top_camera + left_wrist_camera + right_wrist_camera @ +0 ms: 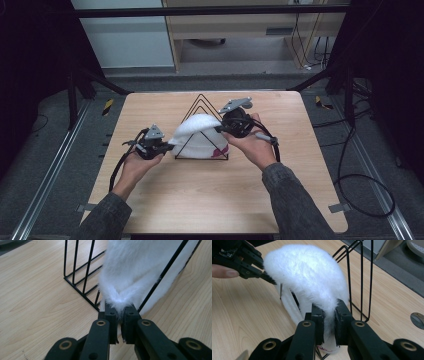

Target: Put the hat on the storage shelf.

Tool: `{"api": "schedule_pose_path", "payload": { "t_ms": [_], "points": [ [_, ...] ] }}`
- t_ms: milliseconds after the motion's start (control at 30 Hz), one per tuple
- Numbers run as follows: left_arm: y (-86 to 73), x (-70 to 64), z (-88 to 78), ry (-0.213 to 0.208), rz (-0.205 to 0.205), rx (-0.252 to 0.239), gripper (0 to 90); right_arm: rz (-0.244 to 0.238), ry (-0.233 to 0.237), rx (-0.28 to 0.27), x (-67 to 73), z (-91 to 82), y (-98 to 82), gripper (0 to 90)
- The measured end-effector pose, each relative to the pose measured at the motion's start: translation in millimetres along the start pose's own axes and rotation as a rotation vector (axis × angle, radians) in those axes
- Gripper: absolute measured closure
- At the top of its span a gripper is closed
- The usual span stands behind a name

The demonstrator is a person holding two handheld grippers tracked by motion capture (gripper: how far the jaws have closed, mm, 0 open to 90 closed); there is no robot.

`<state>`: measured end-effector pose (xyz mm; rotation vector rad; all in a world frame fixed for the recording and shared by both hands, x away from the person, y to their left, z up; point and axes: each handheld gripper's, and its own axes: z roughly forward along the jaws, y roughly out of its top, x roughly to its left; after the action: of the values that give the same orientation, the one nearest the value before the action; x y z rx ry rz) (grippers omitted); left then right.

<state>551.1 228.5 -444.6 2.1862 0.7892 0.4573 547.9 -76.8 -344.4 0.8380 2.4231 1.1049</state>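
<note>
A fluffy white cloth point(199, 131) with a pink mark point(219, 151) at its lower right hangs over a black wire triangular rack point(201, 101) on the wooden table. My left gripper point(167, 145) is shut on the cloth's left edge; up close its jaws pinch the white fur point(119, 305) beside the rack's wires point(82, 287). My right gripper point(220, 127) is shut on the cloth's right end, the fur point(312, 280) arching away from its jaws towards the left gripper point(265, 275). The cloth stretches between both grippers across the rack point(360, 277).
The light wooden table point(220, 195) has bare room in front of the rack and at both sides. A round grey grommet point(418, 320) sits in the table top. Black cables point(365, 185) lie on the floor to the right.
</note>
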Motion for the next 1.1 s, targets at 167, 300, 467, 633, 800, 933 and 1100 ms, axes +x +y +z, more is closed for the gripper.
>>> {"api": "schedule_pose_path", "payload": {
  "t_ms": [167,300,467,633,800,933,1100],
  "points": [
    [-2.4,1.7,0.7,-0.004,-0.010,0.004,84.4,-0.002,0.003,0.002,2.2,1.3,-1.3,79.5],
    [-7.0,2.4,1.9,-0.007,-0.019,0.004,84.4,-0.010,0.005,0.015,5.8,3.9,-4.9,78.4],
    [-11.3,3.9,2.3,-0.010,-0.024,0.015,84.4,-0.008,0.006,0.023,8.5,5.0,-8.3,77.3],
    [-12.7,4.1,3.0,-0.008,-0.025,0.017,84.5,-0.014,0.007,0.029,11.6,4.7,-8.1,78.9],
    [-14.9,4.2,3.6,-0.009,-0.020,0.028,84.5,-0.031,0.017,0.037,16.8,5.5,-7.3,79.2],
    [-16.5,4.6,3.4,-0.014,-0.029,0.027,84.5,-0.034,0.020,0.038,18.2,5.5,-7.0,79.0],
    [-19.3,3.2,4.4,-0.015,-0.037,0.026,84.1,-0.027,0.010,0.039,18.2,6.2,-8.2,73.9]
  ]
}}
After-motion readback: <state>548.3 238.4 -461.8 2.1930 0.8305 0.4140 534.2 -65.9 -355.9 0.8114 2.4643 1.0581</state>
